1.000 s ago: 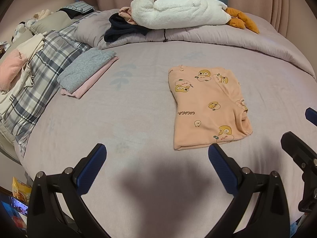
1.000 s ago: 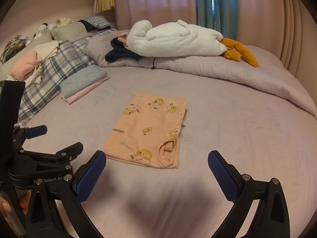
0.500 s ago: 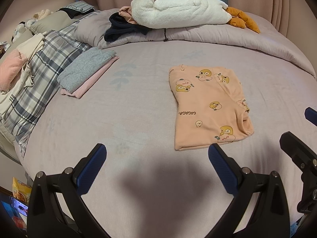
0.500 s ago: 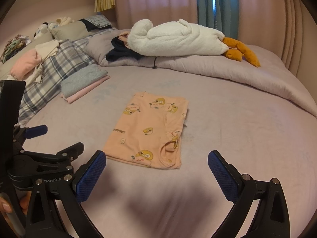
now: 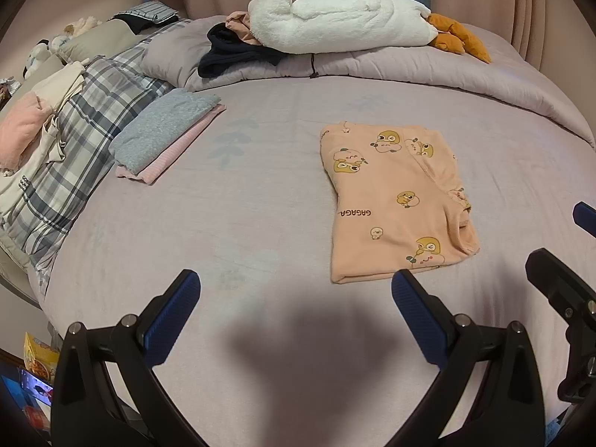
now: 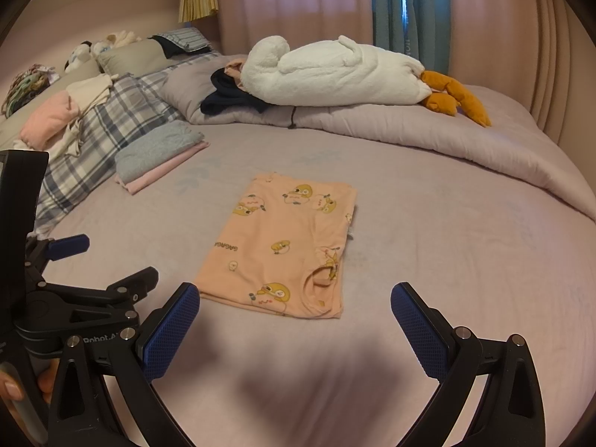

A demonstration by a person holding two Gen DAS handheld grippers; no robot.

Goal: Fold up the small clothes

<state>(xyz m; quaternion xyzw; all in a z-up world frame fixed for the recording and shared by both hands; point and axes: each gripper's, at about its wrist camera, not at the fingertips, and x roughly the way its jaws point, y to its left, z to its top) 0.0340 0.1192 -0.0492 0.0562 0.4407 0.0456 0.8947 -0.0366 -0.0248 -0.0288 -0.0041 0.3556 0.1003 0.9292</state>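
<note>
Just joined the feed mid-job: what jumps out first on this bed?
The peach duck-print garment lies folded flat mid-bed, just ahead of both open grippers, left gripper and right gripper, neither touching it. Behind it, a big white plush goose sprawls across the rolled duvet, and a grey-and-pink folded stack sits to the left.

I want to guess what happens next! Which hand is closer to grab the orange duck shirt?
Probably the left gripper: its right finger sits almost at the orange shirt's near edge. The right gripper is centred on it, slightly farther back. Both jaws are open.
</note>
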